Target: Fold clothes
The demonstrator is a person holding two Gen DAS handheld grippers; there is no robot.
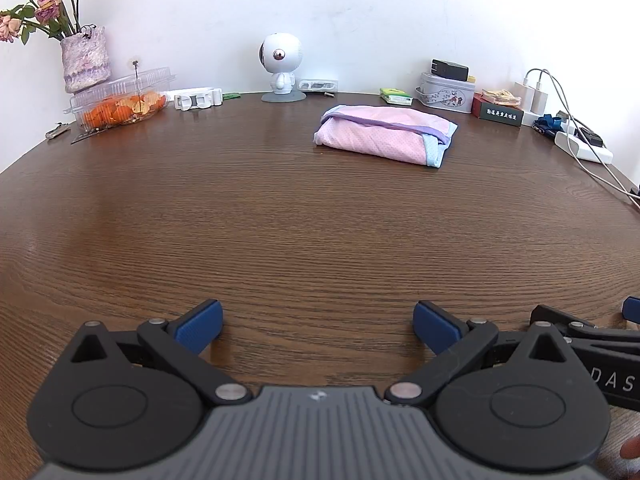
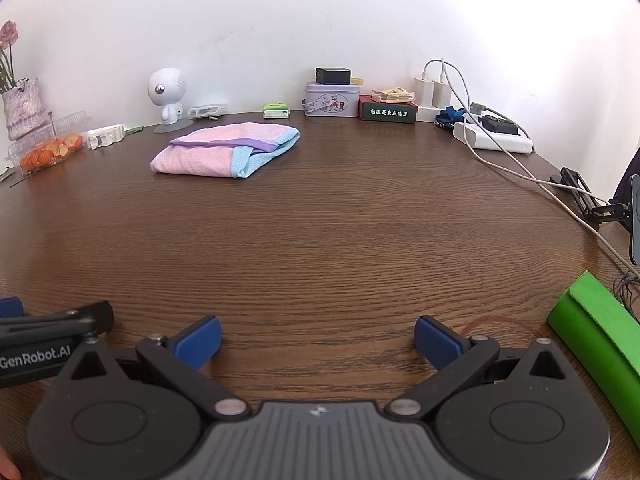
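**Both grippers wait, and the shirt is folded up**

Our left gripper [image 1: 318, 326] sits low by the near edge of the brown table [image 1: 280, 220]. Its two blue fingers are wide apart and hold nothing. Our right gripper [image 2: 318, 338] is just beside it, and its blue fingers are wide apart too, with only bare wood between them.

We see the pink cloth [image 1: 386, 134] far from us, near the back of the table. It is pink with purple and light blue edges. It lies flat in a neat, tidy bundle. It sits in front of the little white robot toy [image 1: 281, 65] and the tin box [image 1: 446, 92], but it does not touch them. Both grippers are well apart from it.

We think the folding of this piece looks done, because the bundle is small and its sides are tucked in. So we think we are at a rest step. A green thing [image 2: 596, 344] lies by our right gripper, but we cannot tell what it is. If another piece of clothing comes, we would need to reach out, pinch an edge with each gripper, and lift it over.
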